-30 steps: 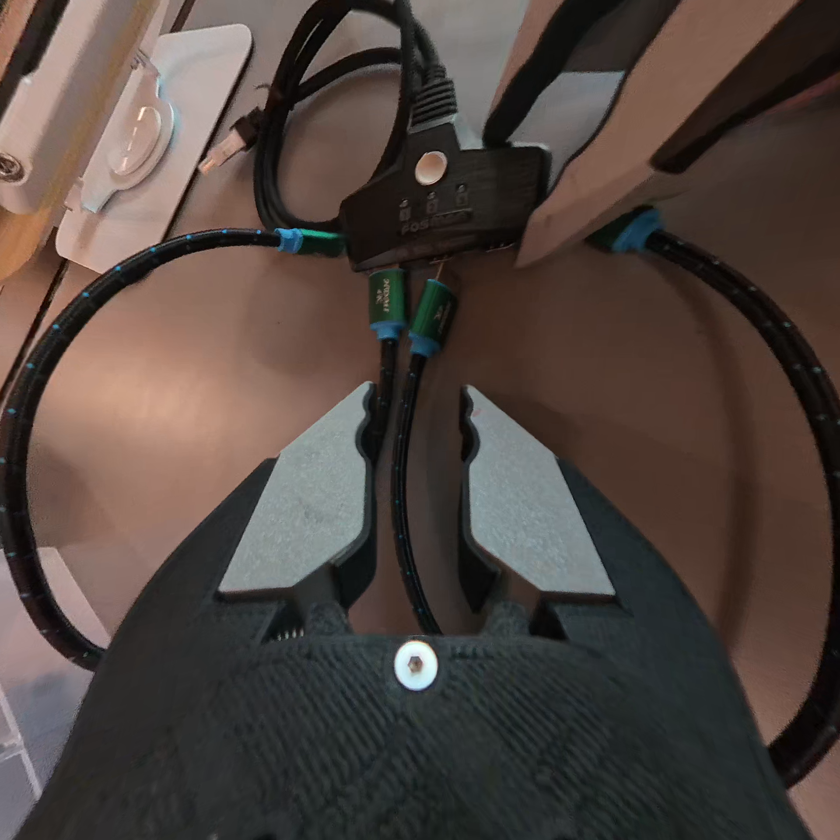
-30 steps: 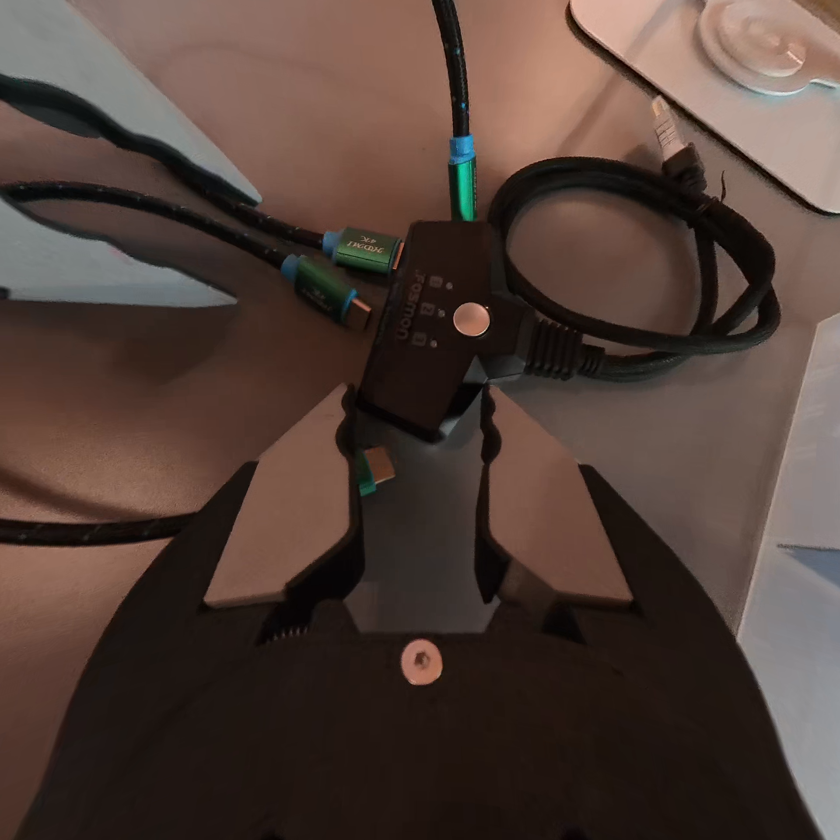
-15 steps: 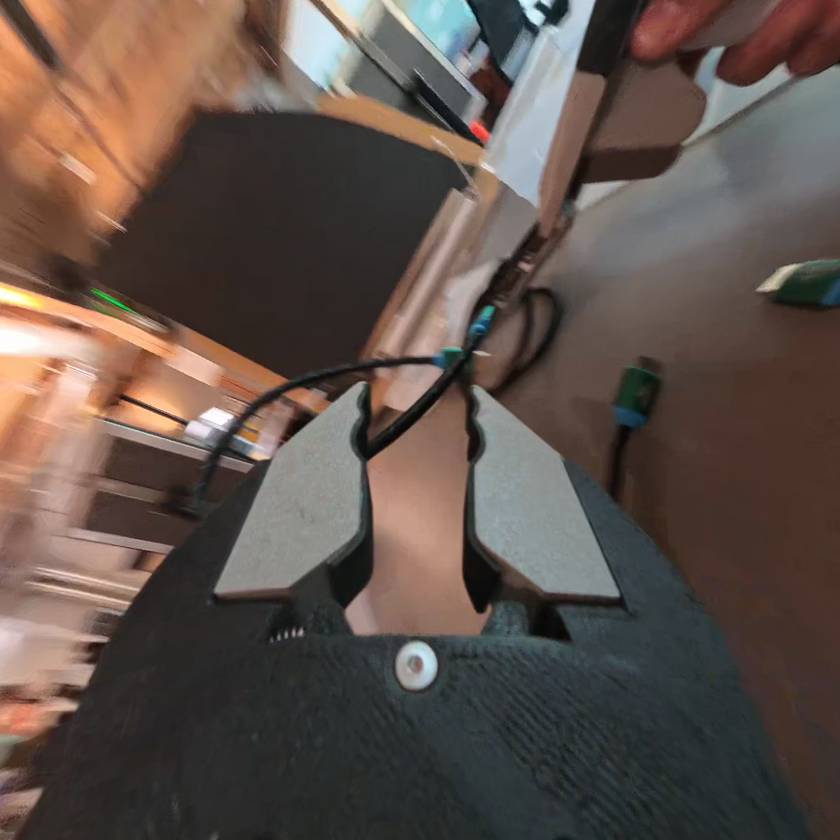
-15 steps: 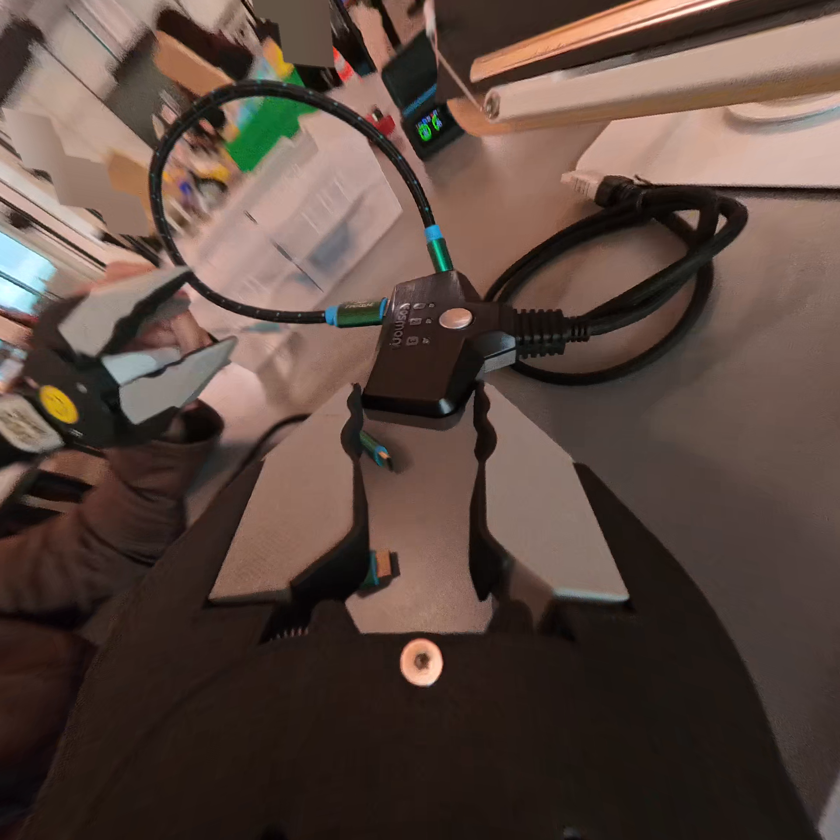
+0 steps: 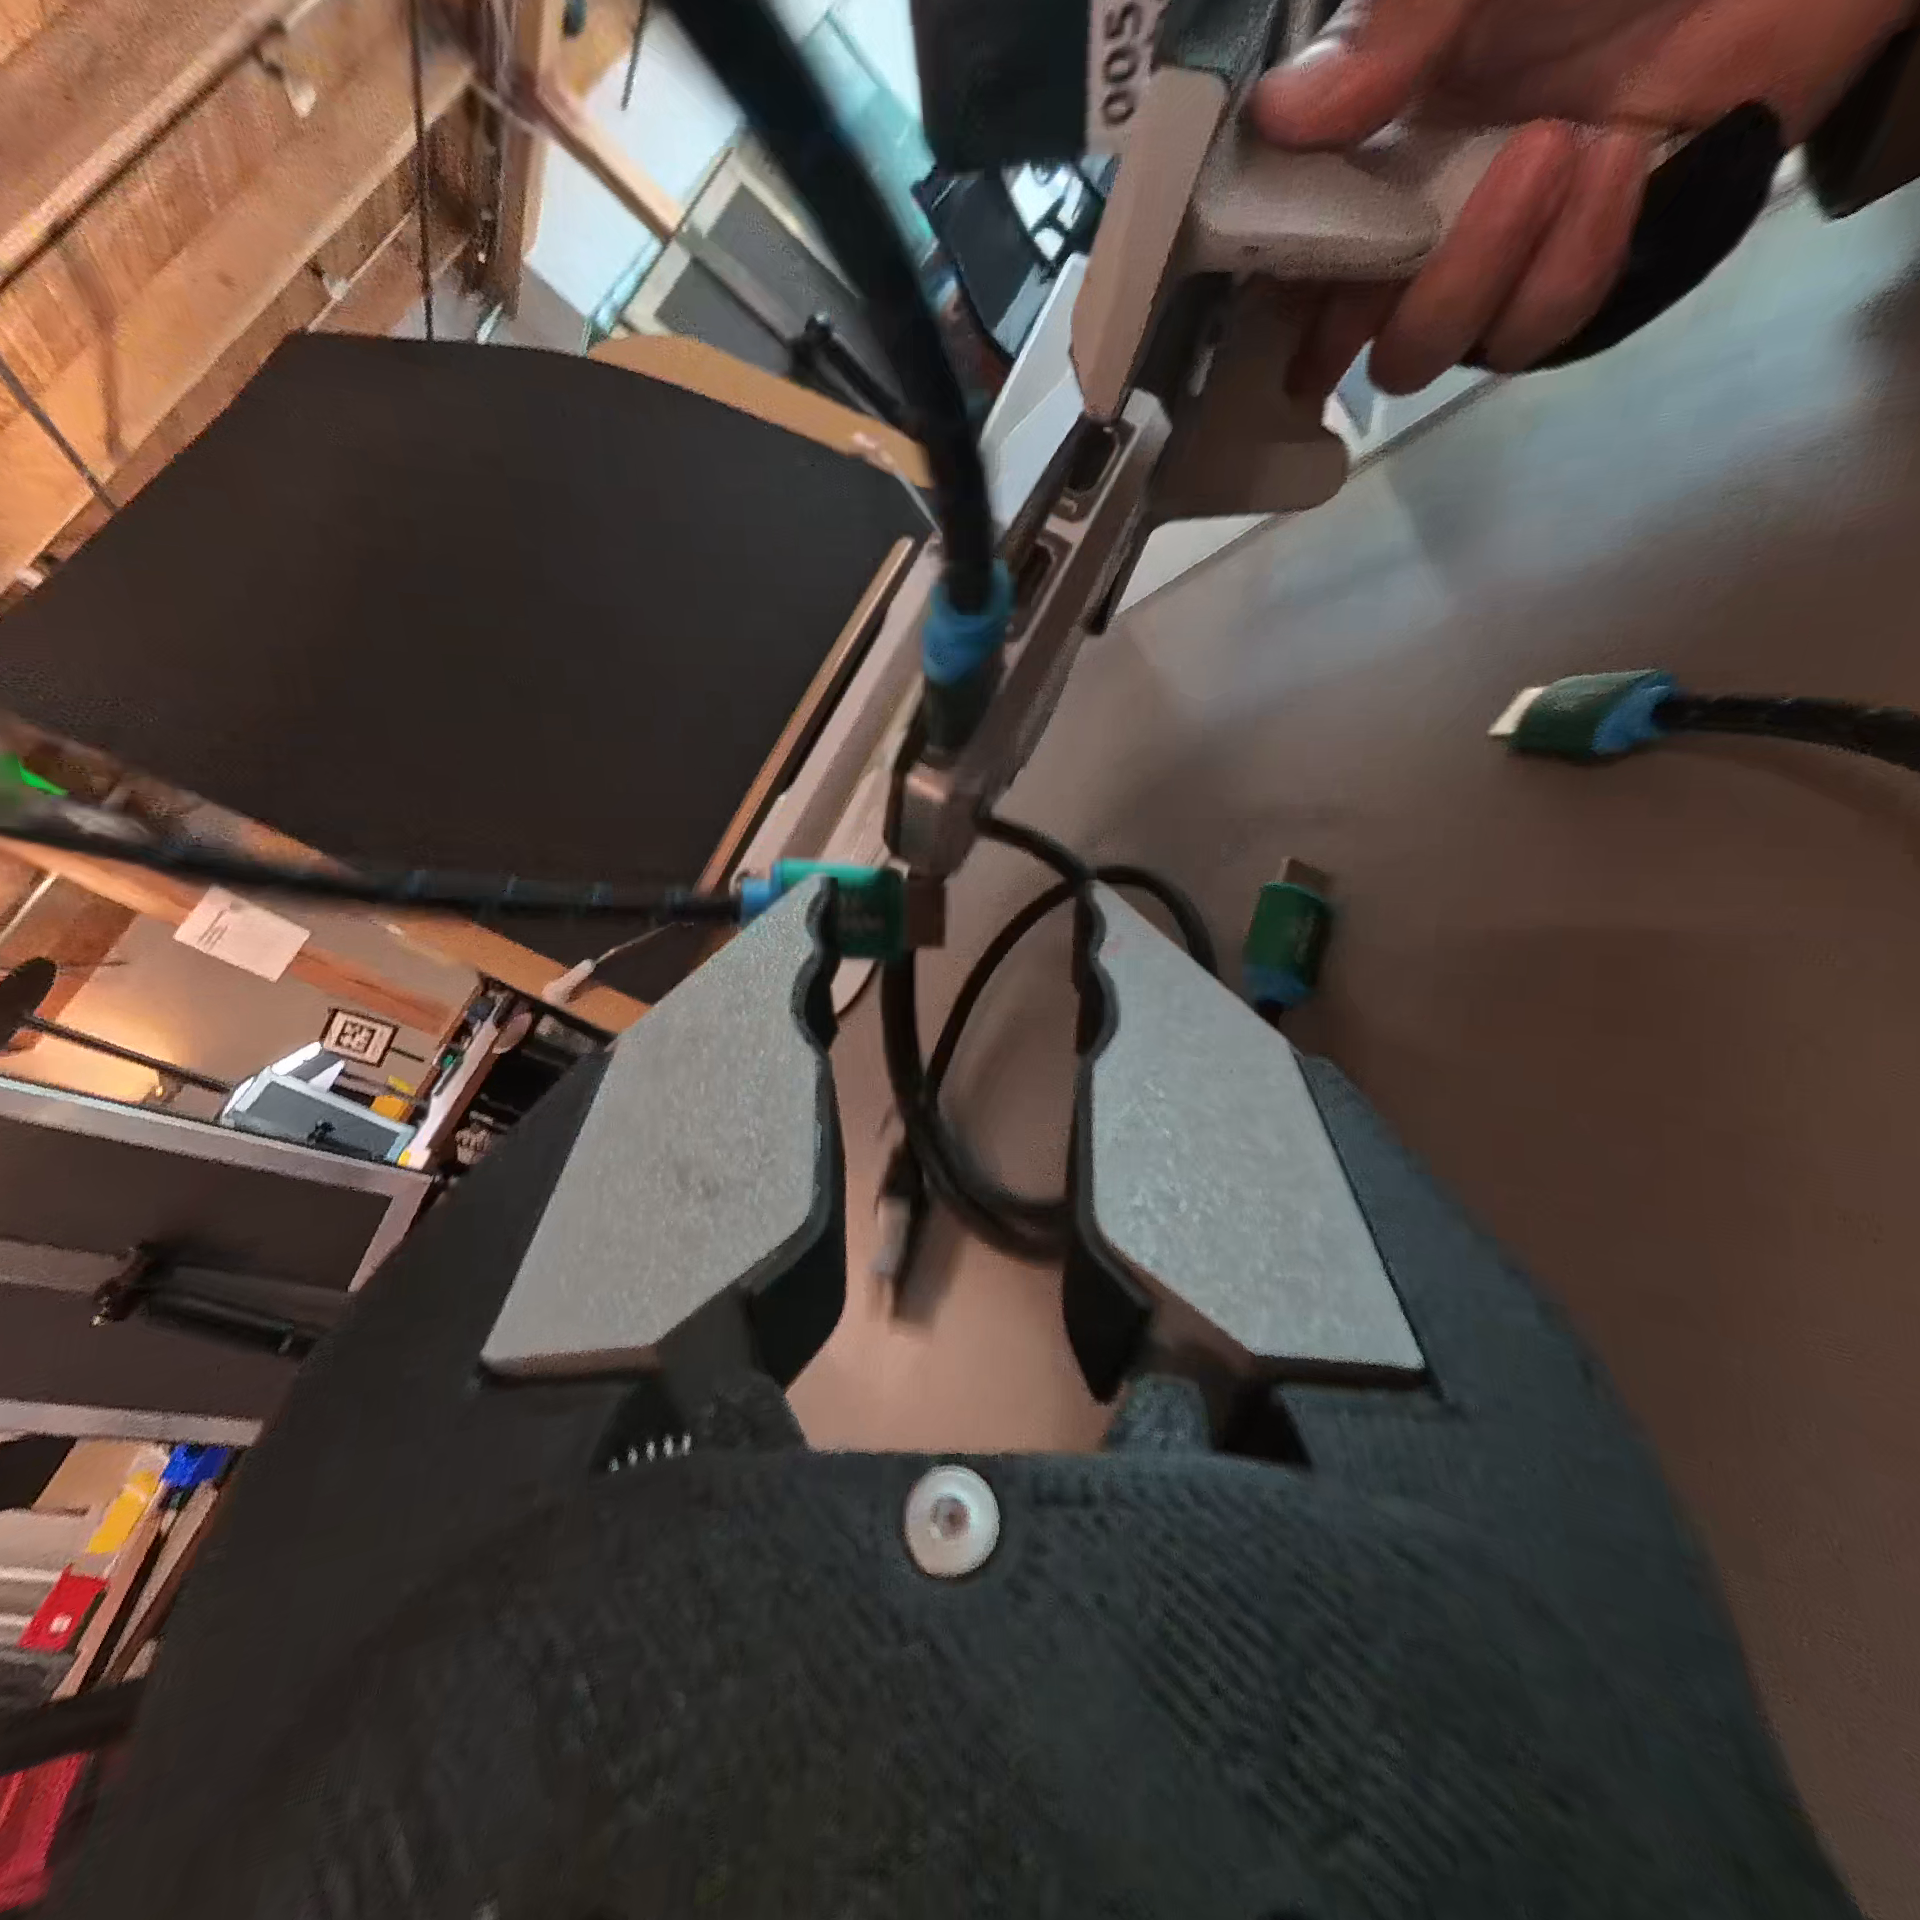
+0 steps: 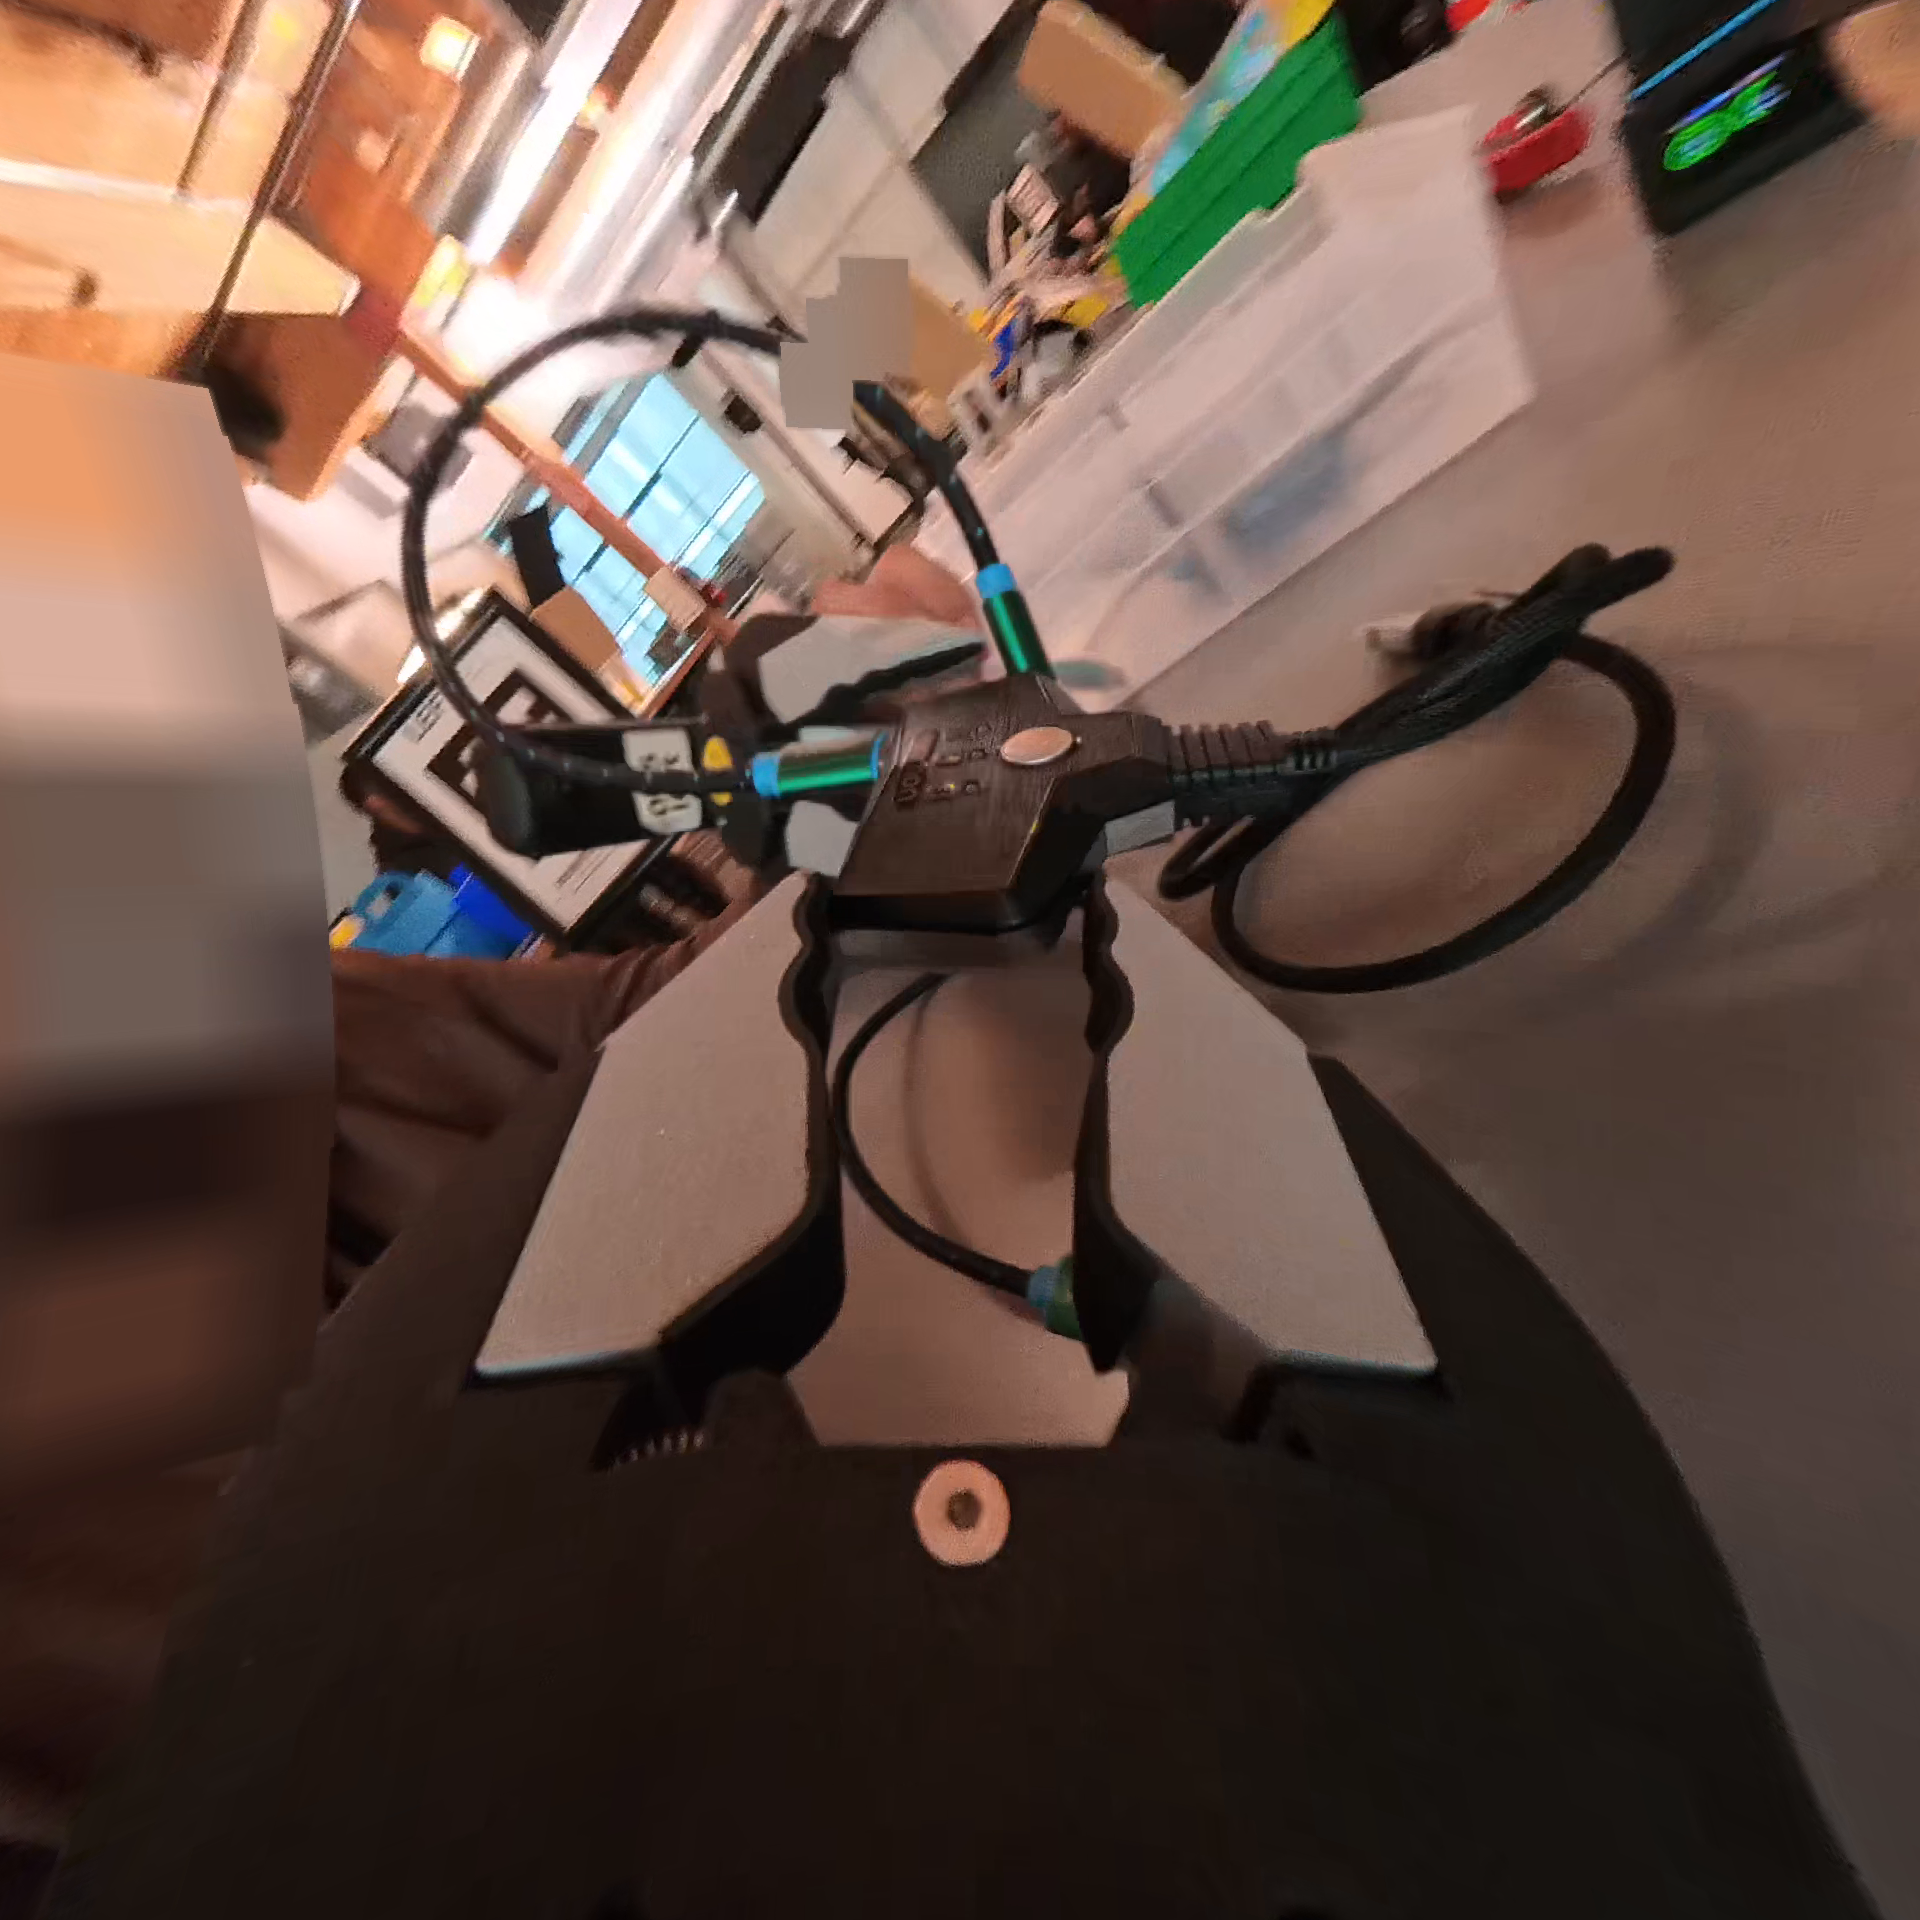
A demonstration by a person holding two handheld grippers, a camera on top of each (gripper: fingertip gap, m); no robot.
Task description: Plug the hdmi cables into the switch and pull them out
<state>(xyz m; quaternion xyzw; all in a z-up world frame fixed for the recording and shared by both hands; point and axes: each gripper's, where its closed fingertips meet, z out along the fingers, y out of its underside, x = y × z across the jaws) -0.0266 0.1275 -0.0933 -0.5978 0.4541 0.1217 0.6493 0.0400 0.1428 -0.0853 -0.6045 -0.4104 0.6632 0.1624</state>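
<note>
Pull-out step: switch lifted off the grey-brown surface [image 5: 1558, 1039], two cables still plugged.

Right hand-held gripper [image 6: 956, 935] clamps the black wedge-shaped plastic HDMI switch [image 6: 987, 821] by its near edge, tilted in the air; its thick black output lead coil [image 6: 1455, 831] trails on the surface. Left hand-held gripper [image 5: 951, 940] is partly spread and empty, its tip just beside the green metal plug with blue collar [image 5: 868, 914] seated in the switch's side port. A second green plug [image 6: 1010, 623] sits in the far port. Two braided cables lie unplugged: one plug [image 5: 1288, 935] near the coil, one [image 5: 1579, 712] well apart. Next, likely: close left on the side plug and pull straight along the port axis, right bracing.
</note>
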